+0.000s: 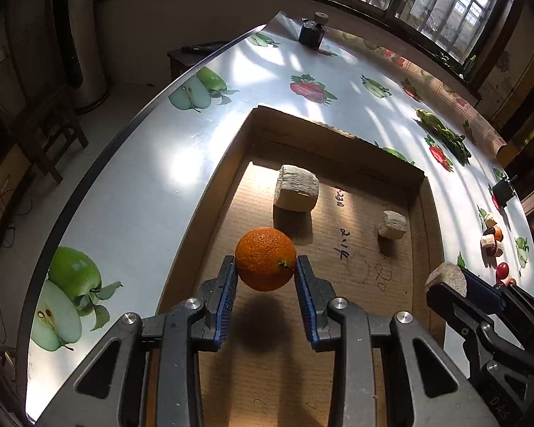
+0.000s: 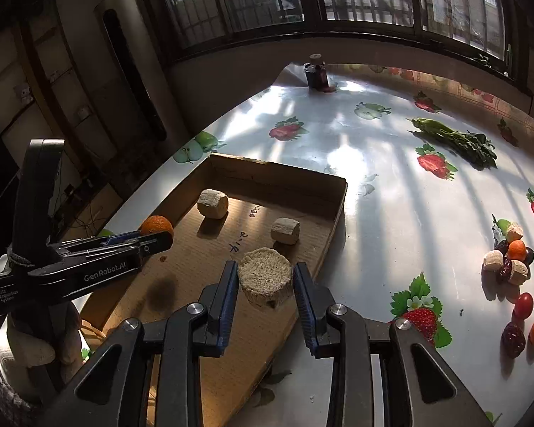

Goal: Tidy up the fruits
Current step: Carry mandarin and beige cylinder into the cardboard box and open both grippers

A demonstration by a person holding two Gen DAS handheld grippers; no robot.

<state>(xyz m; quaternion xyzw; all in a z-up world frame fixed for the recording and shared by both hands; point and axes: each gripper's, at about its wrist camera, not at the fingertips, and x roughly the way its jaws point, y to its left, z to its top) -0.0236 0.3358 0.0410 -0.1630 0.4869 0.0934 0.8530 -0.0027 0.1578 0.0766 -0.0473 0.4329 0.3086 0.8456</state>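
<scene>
here we see left gripper (image 1: 266,267) clamping orange (image 1: 265,259), right gripper (image 2: 266,277) clamping pale chunk (image 2: 265,277), both above cardboard tray (image 2: 302,178), frame centre.

Black left gripper (image 1: 266,267) and right gripper (image 2: 266,274): blue ribbed jaws, silver screws, white "GenRobot.AI" lettering.

Orange (image 1: 266,259) in left hand-held gripper (image 1: 266,270), above cardboard box (image 1: 245,163).
</scene>
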